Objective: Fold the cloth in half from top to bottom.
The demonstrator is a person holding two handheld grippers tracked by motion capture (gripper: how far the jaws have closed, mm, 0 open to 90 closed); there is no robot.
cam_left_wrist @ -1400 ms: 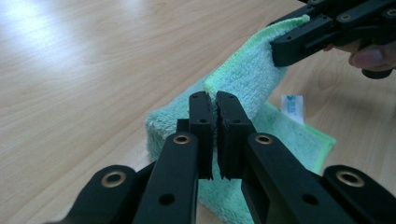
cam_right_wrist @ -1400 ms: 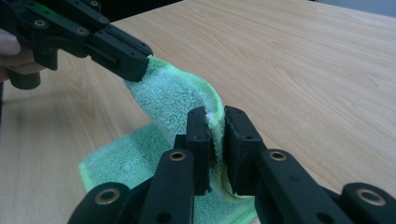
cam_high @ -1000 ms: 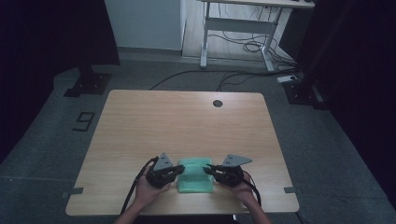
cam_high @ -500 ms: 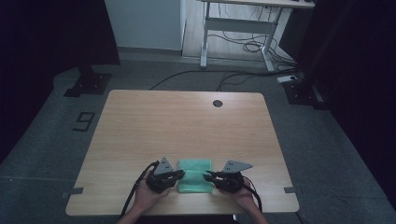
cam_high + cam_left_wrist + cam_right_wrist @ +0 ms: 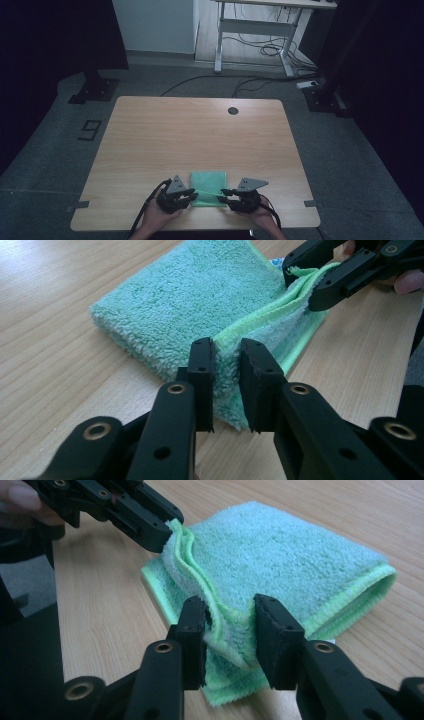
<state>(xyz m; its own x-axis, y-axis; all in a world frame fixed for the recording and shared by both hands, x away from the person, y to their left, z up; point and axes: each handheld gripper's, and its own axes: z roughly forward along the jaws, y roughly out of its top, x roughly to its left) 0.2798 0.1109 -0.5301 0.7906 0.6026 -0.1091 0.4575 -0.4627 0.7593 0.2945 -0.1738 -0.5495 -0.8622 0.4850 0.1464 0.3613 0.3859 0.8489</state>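
A folded green towel (image 5: 207, 186) lies near the table's front edge. My left gripper (image 5: 194, 195) is at its near left corner. In the left gripper view the lime-trimmed edge (image 5: 260, 322) fills the narrow gap of my left gripper (image 5: 227, 385), touching both pads, though the jaws have just been opening. My right gripper (image 5: 223, 196) is at the near right corner. Its jaws have just been opening too: in the right gripper view a towel fold (image 5: 225, 625) sags between them in my right gripper (image 5: 230, 635), clear of the right pad (image 5: 267, 630).
The wooden table (image 5: 200, 130) has a round cable hole (image 5: 232, 110) at the back. The person's hands (image 5: 155, 220) come in over the front edge. Behind the table a desk frame (image 5: 250, 30) and cables stand on the grey floor.
The right gripper has come slightly toward the front edge and lower. The left gripper has barely shifted. The towel lies in the same place.
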